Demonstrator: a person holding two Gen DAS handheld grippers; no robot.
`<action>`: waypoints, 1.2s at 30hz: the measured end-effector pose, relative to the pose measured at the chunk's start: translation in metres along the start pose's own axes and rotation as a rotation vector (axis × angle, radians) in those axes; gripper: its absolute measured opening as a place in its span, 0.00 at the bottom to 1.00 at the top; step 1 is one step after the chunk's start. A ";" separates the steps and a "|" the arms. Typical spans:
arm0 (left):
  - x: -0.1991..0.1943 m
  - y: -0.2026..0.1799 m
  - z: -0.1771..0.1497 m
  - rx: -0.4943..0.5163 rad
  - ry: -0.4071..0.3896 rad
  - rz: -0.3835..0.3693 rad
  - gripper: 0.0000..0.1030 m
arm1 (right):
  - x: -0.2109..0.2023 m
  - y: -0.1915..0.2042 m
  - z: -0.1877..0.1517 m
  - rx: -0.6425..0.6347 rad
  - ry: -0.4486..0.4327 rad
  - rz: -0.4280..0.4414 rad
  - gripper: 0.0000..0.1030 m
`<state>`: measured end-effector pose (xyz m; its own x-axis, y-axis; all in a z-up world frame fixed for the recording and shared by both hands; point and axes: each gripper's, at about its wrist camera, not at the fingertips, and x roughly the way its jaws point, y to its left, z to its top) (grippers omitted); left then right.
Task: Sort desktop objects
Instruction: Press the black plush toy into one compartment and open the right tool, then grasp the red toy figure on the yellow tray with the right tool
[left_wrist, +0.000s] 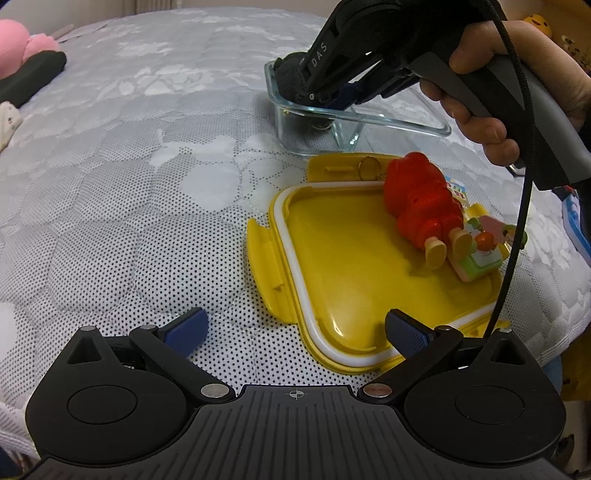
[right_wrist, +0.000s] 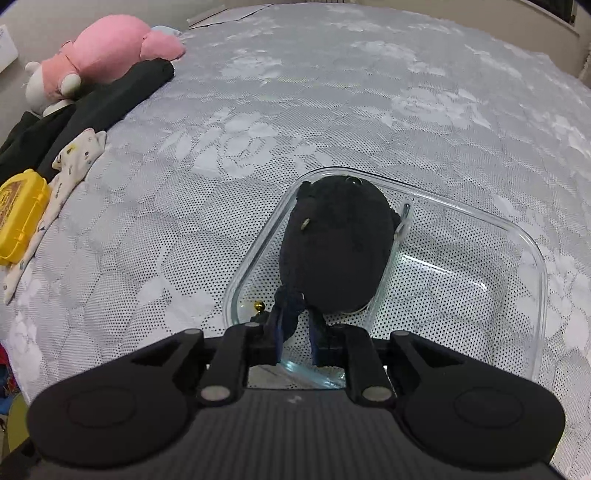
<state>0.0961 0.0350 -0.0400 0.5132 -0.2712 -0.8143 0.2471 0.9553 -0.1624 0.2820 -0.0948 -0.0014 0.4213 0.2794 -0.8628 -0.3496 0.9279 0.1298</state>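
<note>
A clear glass container (right_wrist: 532, 266) sits on the grey bed cover; it also shows in the left wrist view (left_wrist: 369, 118). My right gripper (right_wrist: 295, 332) is shut on a black plush toy (right_wrist: 336, 240) and holds it inside the container's left side; the gripper (left_wrist: 332, 96) and the plush (left_wrist: 291, 74) show in the left wrist view too. A yellow lid (left_wrist: 354, 280) lies upside down near me with a red toy figure (left_wrist: 421, 199) and a small colourful toy (left_wrist: 480, 254) on it. My left gripper (left_wrist: 295, 332) is open and empty over the lid's near-left corner.
A pink plush (right_wrist: 110, 48), black cloth (right_wrist: 110, 96) and a patterned sock (right_wrist: 70, 162) lie at the far left of the bed. A small yellow box (right_wrist: 18, 218) sits at the left edge. A black cable (left_wrist: 517, 221) hangs across the lid's right side.
</note>
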 end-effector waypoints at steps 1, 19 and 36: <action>0.000 0.000 0.000 0.003 0.000 0.001 1.00 | -0.001 0.000 0.000 -0.002 0.001 -0.004 0.17; -0.001 -0.001 -0.001 0.016 0.001 0.010 1.00 | -0.016 -0.019 0.026 0.089 -0.230 -0.047 0.31; -0.028 -0.040 0.035 0.048 -0.028 0.096 1.00 | -0.147 -0.066 -0.134 0.106 -0.245 0.054 0.68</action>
<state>0.1003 0.0004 0.0092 0.5587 -0.1823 -0.8090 0.2341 0.9705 -0.0571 0.1309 -0.2305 0.0511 0.5990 0.3682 -0.7111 -0.2929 0.9272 0.2334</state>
